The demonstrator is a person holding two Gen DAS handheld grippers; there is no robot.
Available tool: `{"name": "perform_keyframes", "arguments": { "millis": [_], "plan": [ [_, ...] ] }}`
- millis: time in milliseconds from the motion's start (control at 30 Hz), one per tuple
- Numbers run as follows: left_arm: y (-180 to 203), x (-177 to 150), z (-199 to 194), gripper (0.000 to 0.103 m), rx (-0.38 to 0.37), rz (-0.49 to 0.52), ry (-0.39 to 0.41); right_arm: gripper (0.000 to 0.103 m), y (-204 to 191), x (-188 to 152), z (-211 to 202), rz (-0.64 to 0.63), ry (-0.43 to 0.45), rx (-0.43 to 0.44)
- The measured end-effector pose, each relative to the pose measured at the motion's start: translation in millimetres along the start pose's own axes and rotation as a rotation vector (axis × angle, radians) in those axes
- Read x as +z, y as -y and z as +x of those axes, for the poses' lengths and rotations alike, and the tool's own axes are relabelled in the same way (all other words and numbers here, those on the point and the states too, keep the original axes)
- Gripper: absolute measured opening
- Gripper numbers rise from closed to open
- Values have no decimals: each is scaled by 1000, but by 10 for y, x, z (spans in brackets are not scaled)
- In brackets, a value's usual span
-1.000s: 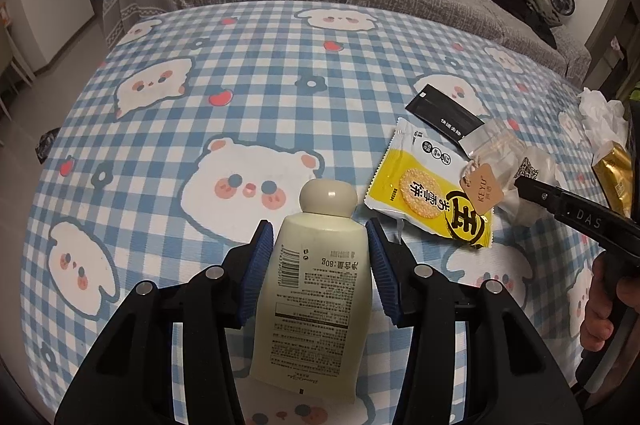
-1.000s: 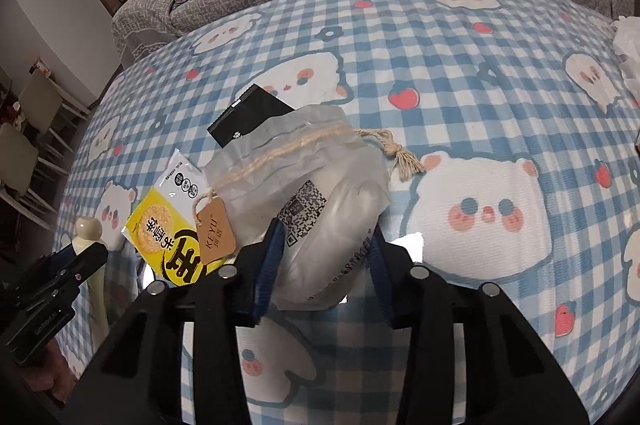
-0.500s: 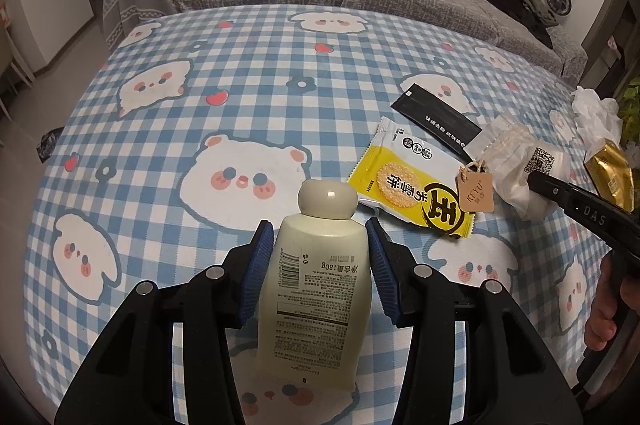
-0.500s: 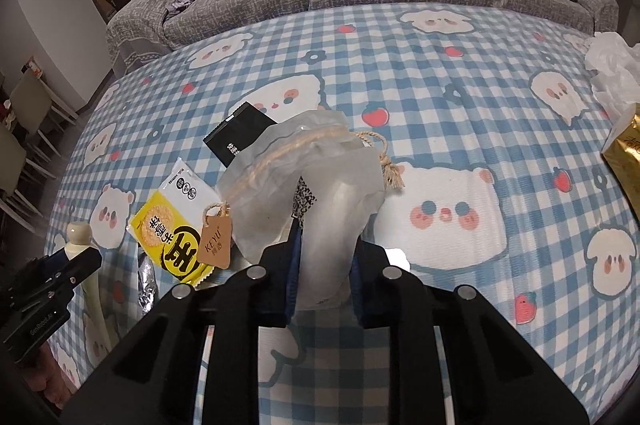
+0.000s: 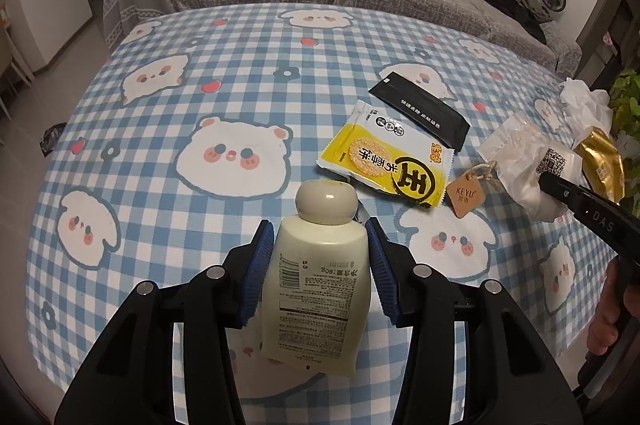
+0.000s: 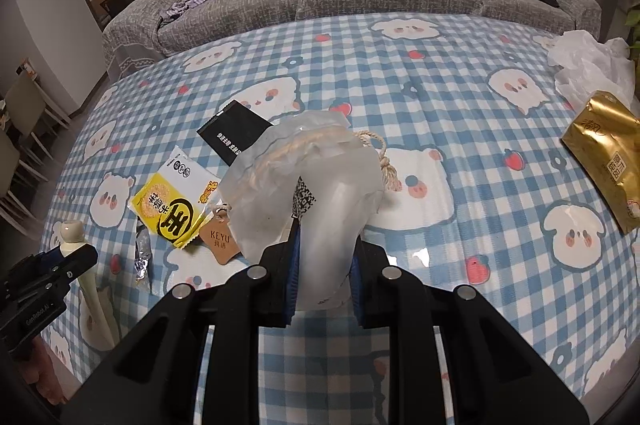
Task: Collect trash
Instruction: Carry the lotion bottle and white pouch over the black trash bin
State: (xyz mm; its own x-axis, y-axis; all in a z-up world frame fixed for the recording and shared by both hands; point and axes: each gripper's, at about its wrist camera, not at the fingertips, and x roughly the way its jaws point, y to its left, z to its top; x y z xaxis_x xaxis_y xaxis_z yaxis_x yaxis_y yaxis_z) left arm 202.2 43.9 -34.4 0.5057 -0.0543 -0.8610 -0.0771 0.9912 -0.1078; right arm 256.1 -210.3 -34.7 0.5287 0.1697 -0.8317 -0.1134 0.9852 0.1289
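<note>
Left hand-held gripper (image 5: pixel 320 265) is what I check first: its blue pads are clamped on the flanks of a cream tube (image 5: pixel 316 289), cap pointing forward, and the tube looks lifted clear of the tabletop (image 5: pixel 160 153) with its checked bear cloth. Gripping across the flat body rather than the round cap makes sense to me, since the pads get more surface and the tube cannot roll out.

On my other side, the right hand-held gripper (image 6: pixel 323 257) is pinched tight on the lower part of a frosted drawstring pouch (image 6: pixel 312 185). The pouch bulges up and forward above the jaws, its cord (image 6: pixel 384 161) and brown KEYU tag (image 6: pixel 218 239) dangling, so I judge it is raised off the cloth rather than resting on it. Squeezing the soft plastic low down bunches it into something firm enough to carry.

Lying loose on the cloth are the yellow cracker wrapper (image 5: pixel 388 161), the black sachet (image 5: pixel 420 109) just behind it, a gold packet (image 6: pixel 608 153) and crumpled white tissue (image 6: pixel 588 61) toward the right edge.

With both grippers loaded, I reckon the next job is carrying these two pieces to a bin, which I cannot see in either view.
</note>
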Motion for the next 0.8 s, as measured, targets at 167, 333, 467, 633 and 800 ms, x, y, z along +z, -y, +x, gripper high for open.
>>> {"name": "perform_keyframes", "arguments": {
  "millis": [167,333,467,633,800],
  "plan": [
    [26,-103,-141,46,0,-2,9,20,48,-79,-160,10,21,-4],
    [70,-217,-294,46,-2,-4,22,20,50,-176,-313,6,33,-6],
    [123,-294,-388,46,-5,-4,30,20,54,-274,-392,3,33,-5],
    [165,-364,-461,46,-4,-10,35,20,76,-372,-470,0,33,-8],
    [190,-417,-514,46,2,-13,40,20,86,-428,-531,0,35,-7]
  ]
}}
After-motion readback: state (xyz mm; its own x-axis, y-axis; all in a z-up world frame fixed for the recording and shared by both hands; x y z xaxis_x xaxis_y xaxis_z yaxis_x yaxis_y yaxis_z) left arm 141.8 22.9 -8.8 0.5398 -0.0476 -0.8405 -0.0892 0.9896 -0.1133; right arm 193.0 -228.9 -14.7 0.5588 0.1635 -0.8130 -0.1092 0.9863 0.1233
